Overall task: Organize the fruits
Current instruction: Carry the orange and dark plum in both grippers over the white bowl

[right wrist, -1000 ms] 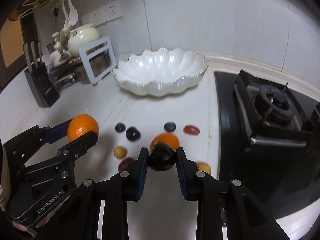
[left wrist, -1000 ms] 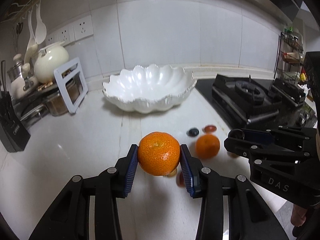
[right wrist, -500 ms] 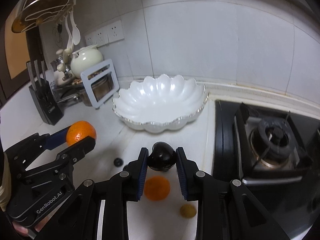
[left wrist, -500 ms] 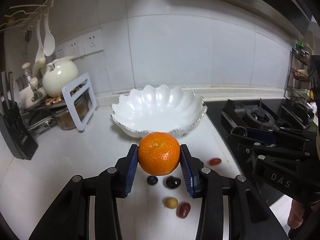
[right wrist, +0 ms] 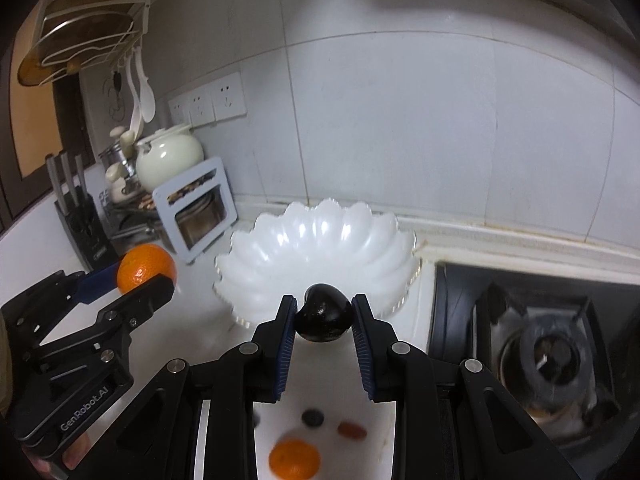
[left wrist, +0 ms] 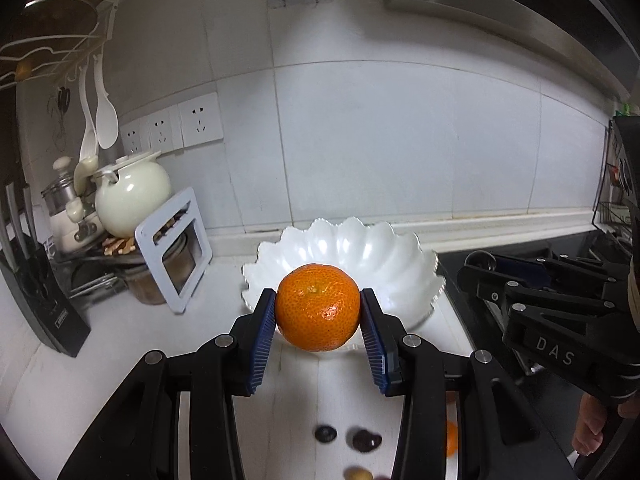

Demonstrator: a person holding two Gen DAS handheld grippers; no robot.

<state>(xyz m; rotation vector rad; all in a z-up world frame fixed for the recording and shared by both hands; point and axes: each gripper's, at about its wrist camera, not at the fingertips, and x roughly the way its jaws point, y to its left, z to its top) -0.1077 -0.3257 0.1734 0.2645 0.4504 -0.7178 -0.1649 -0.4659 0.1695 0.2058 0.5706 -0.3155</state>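
Left wrist view: left gripper fingers clamp a mandarin, right gripper fingers pinch a dark plum; scalloped bowl lies directly ahead, below both.

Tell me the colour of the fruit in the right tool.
Glossy black fruit; the right wrist view shows it best.

1. Left gripper clamps an orange mandarin between its blue pads, held above the bench.
2. White scalloped bowl sits just behind the mandarin, near the tiled wall.
3. Right gripper at the right edge holds a dark round fruit at its tip.
4. Two small dark fruits lie on the bench below; a yellowish one sits nearer, blurred.
5. Cream teapot and black knife block stand left.
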